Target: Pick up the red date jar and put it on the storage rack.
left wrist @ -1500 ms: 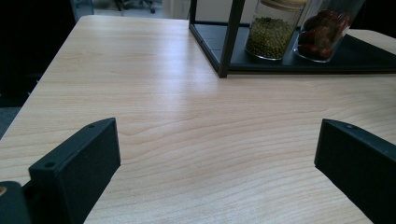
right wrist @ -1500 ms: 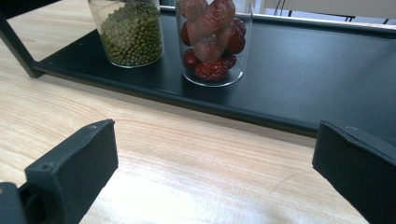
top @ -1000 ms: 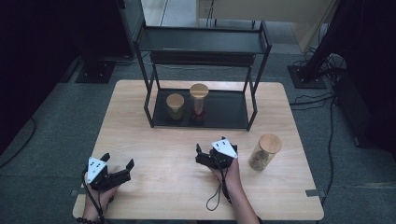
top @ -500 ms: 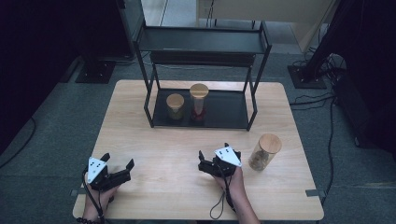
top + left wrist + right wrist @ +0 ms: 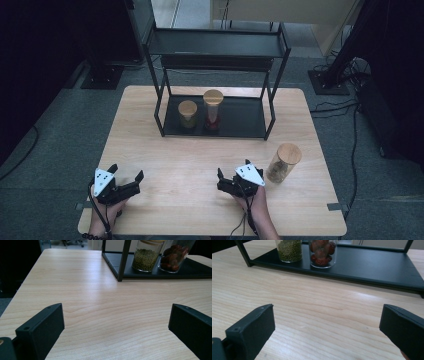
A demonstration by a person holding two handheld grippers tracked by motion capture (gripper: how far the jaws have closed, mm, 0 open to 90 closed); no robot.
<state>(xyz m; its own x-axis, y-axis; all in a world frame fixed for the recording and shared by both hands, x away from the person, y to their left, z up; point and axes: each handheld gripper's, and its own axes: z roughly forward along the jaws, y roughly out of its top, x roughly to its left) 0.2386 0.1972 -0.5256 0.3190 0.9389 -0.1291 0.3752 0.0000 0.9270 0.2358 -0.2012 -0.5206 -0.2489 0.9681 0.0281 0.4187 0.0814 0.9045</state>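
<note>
High view: wooden bench point(image 5: 200, 150) with a black two-tier rack point(image 5: 215, 90) at the far side; on the rack's lower tray stand a short jar of green beans point(image 5: 188, 114) and, just beside it on the right, a taller jar of red fruit point(image 5: 213, 109), both with wooden lids. A third jar point(image 5: 283, 162) with a wooden lid stands upright on the bench, out in front of the rack's right end, just right of the right gripper point(image 5: 231, 184) and apart from it. Left gripper point(image 5: 125, 182) sits near the bench's near-left corner, well apart from all jars. Both are hand-held, jaws spread, nothing between them. Left gripper view: left gripper point(image 5: 116, 322) released, jaws wide over bare bench; rack post, green jar point(image 5: 147, 258) and red jar point(image 5: 176, 257) far ahead at upper right. Right gripper view: right gripper point(image 5: 327, 322) released too, jaws wide over bare wood, facing the rack tray point(image 5: 372, 267) with green jar point(image 5: 290, 250) and red jar point(image 5: 322, 253) at upper left.
</note>
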